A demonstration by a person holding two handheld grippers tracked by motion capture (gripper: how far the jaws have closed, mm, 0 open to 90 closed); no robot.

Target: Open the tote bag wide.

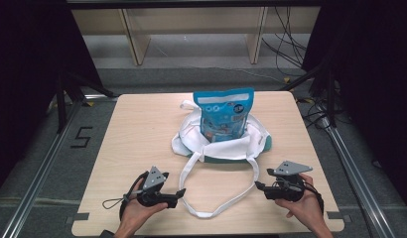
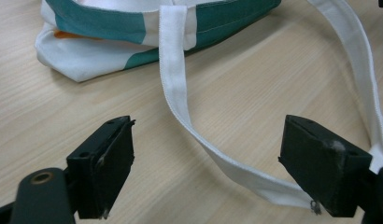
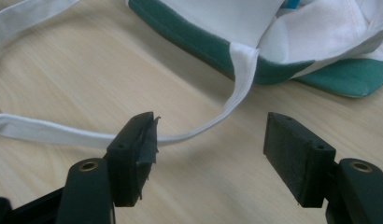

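On the desk (image 1: 142, 129) a white and green bag (image 1: 191, 141) lies slumped, with a blue packet (image 1: 225, 115) standing in it. Its long white strap (image 1: 216, 210) loops toward the person. Left tongs (image 1: 179, 197) and right tongs (image 1: 260, 187) flank that loop, both gaping wide and gripping nothing.

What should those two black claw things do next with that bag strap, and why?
Probably ease both forward and close on the white strap. The left gripper and right gripper both have jaws open, each straddling a side of that loop, which lies slack on the table.
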